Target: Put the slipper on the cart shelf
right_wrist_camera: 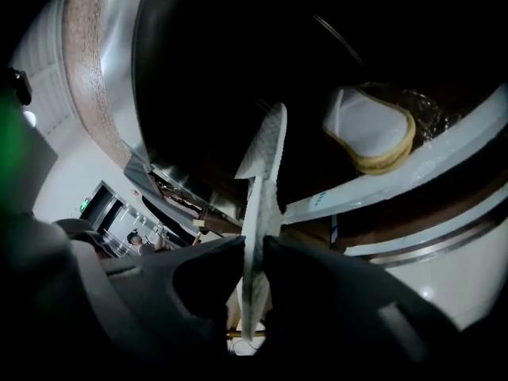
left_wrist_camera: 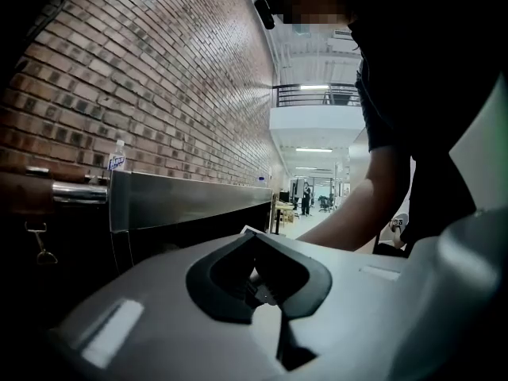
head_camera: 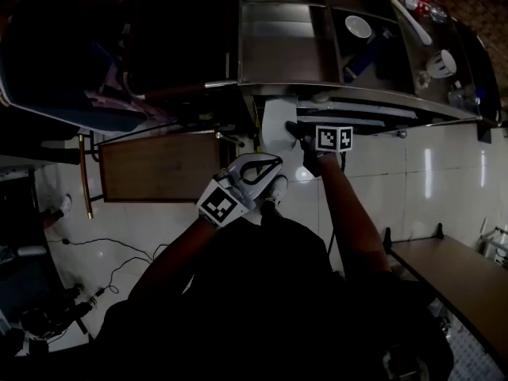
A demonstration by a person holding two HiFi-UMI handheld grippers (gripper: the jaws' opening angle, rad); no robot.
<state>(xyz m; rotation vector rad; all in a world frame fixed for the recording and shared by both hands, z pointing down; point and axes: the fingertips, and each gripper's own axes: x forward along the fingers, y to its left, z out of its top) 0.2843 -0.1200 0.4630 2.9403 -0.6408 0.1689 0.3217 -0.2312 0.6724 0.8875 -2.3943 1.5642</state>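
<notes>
My right gripper [head_camera: 300,133] is shut on a white slipper [head_camera: 276,127], low in front of the steel cart [head_camera: 357,94]. In the right gripper view the slipper [right_wrist_camera: 262,173] stands edge-on between the dark jaws of that gripper [right_wrist_camera: 254,248], and its thin sole points toward the cart's dark lower shelf [right_wrist_camera: 413,173]. A second white slipper with a tan rim [right_wrist_camera: 369,129] lies on that shelf. My left gripper [head_camera: 262,169] hangs back near the body, away from the cart. Its jaws [left_wrist_camera: 258,280] look closed with nothing between them.
The cart's upper levels carry a white bowl [head_camera: 358,26], a cup [head_camera: 442,62] and glasses. A wooden table [head_camera: 159,165] stands left of the cart, another table [head_camera: 460,276] at the lower right. Cables [head_camera: 103,248] trail over the white tiled floor. A brick wall [left_wrist_camera: 159,94] rises at the left.
</notes>
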